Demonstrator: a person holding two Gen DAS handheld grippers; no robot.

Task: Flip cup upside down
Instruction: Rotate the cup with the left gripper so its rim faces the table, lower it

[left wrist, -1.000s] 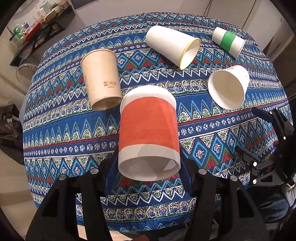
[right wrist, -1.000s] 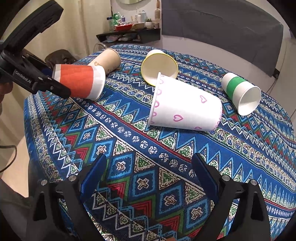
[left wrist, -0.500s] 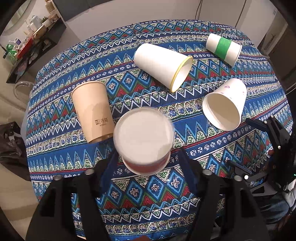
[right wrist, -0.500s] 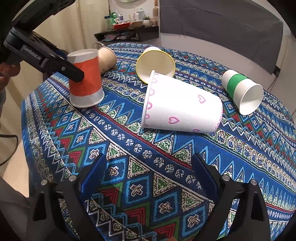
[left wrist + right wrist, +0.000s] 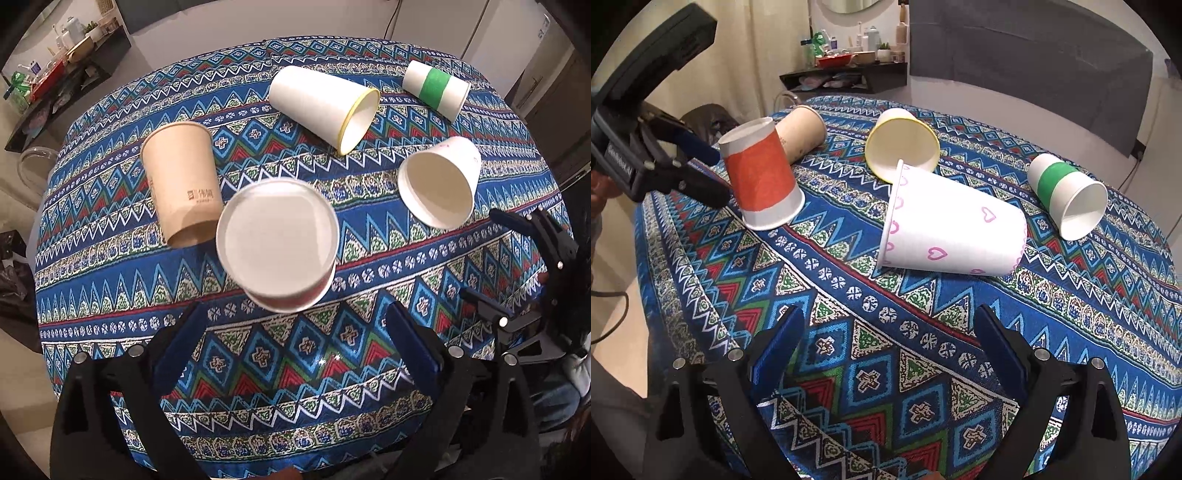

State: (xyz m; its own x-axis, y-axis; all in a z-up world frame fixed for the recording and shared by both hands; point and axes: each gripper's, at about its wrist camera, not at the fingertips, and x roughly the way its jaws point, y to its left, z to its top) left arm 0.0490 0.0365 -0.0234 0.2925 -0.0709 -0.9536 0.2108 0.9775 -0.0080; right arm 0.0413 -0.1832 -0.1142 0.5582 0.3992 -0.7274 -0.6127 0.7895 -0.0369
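The orange-banded paper cup (image 5: 277,243) stands upside down on the patterned tablecloth, its white base facing up; it also shows in the right wrist view (image 5: 761,177). My left gripper (image 5: 295,332) is open and empty, just behind and above the cup, not touching it; in the right wrist view it (image 5: 705,170) sits left of the cup. My right gripper (image 5: 890,343) is open and empty above the cloth near the table's front edge, short of the heart-printed cup (image 5: 953,232).
Several cups lie on their sides: a brown one (image 5: 181,184), a yellow-rimmed white one (image 5: 325,103), a green-banded one (image 5: 436,88) and the heart-printed one (image 5: 439,188). The round table's edge (image 5: 653,266) drops off at left. A shelf (image 5: 846,74) stands behind.
My left gripper turned the orange cup from tilted to mouth-down, set it on the cloth, opened and drew back. The right gripper barely moved.
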